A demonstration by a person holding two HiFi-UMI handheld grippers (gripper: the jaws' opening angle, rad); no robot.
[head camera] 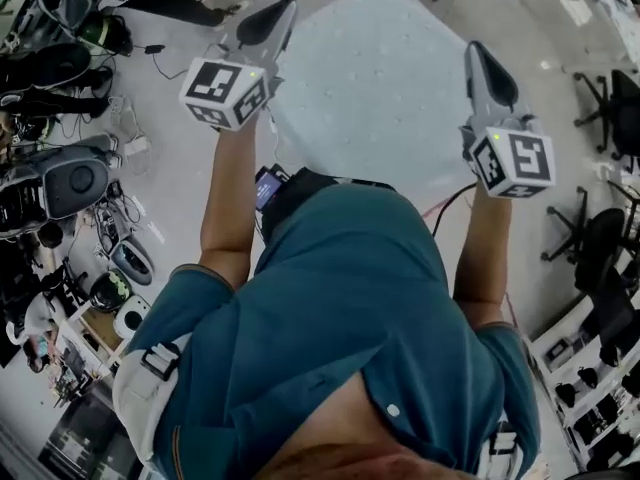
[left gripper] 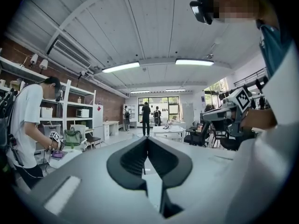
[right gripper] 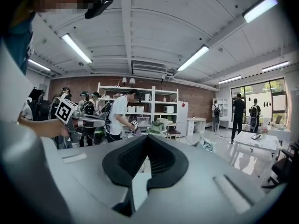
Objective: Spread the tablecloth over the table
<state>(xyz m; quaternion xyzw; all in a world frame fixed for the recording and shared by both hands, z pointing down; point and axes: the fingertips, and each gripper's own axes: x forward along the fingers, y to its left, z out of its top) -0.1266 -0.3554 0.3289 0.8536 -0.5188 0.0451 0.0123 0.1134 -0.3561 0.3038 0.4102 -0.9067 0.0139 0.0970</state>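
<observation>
A pale, quilted tablecloth [head camera: 380,78] lies spread out in front of me in the head view, between my two raised grippers. My left gripper [head camera: 283,8] is at its left edge and my right gripper [head camera: 477,53] at its right edge. The jaws of the left gripper [left gripper: 147,141] meet at the tips, with a pale strip of cloth [left gripper: 152,190] pinched low between them. The right gripper [right gripper: 147,139] is shut the same way on a white strip of cloth [right gripper: 139,185]. The table cannot be made out under the cloth.
Dark cases and cables [head camera: 70,178] crowd the floor at the left. Office chairs [head camera: 610,98] and a white shelf unit [head camera: 600,368] stand at the right. A person in a white shirt [left gripper: 28,125] works at shelves [right gripper: 140,106]; other people stand farther off.
</observation>
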